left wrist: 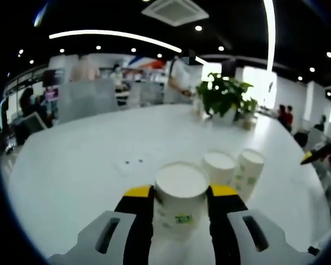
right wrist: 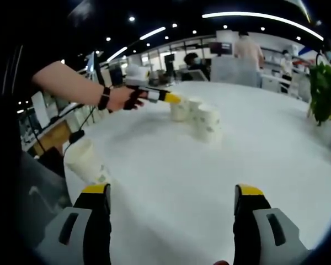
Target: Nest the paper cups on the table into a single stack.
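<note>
The paper cup (left wrist: 181, 194) is looking matt white, with small green print. The table (left wrist: 88, 165) at 9 o'clock is showing smooth, faintly glossy white.

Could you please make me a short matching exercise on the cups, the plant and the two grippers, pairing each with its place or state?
Things:
1. nearest cup
2. right gripper
3. plant
4. two other cups

Places or states:
a. open, nothing between its jaws
b. at the table's far edge
c. between the left gripper's jaws
d. standing close together just behind the held cup

Pairs: 1-c, 2-a, 3-b, 4-d
</note>
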The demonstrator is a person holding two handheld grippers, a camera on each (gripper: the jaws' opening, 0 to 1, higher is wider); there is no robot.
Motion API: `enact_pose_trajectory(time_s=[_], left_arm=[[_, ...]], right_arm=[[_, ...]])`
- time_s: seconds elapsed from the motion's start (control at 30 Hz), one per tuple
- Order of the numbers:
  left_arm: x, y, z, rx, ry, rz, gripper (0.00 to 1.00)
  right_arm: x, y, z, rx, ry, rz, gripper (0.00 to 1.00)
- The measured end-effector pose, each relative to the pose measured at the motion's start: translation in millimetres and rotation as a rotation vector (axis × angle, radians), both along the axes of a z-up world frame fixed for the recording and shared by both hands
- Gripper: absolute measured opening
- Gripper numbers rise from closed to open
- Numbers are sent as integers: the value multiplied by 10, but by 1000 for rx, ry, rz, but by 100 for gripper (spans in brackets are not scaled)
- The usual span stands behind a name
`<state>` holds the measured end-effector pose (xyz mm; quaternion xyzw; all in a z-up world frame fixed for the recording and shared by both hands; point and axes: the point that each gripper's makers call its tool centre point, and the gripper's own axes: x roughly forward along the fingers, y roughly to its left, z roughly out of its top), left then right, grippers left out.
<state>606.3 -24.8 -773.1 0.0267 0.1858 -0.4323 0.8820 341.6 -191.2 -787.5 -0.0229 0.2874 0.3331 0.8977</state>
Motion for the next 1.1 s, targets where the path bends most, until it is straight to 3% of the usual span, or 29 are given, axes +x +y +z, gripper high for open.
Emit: enact_pose_trajectory(time_s=[0.77,1.1], left_arm=[[-170,93,382,-8,-27,-2,36],[-346,78,542,-26,-33,-6,36]], right_arm=[[-99,59,131,1,-28,-1,91],[-124,95,187,8,-40,10,91]])
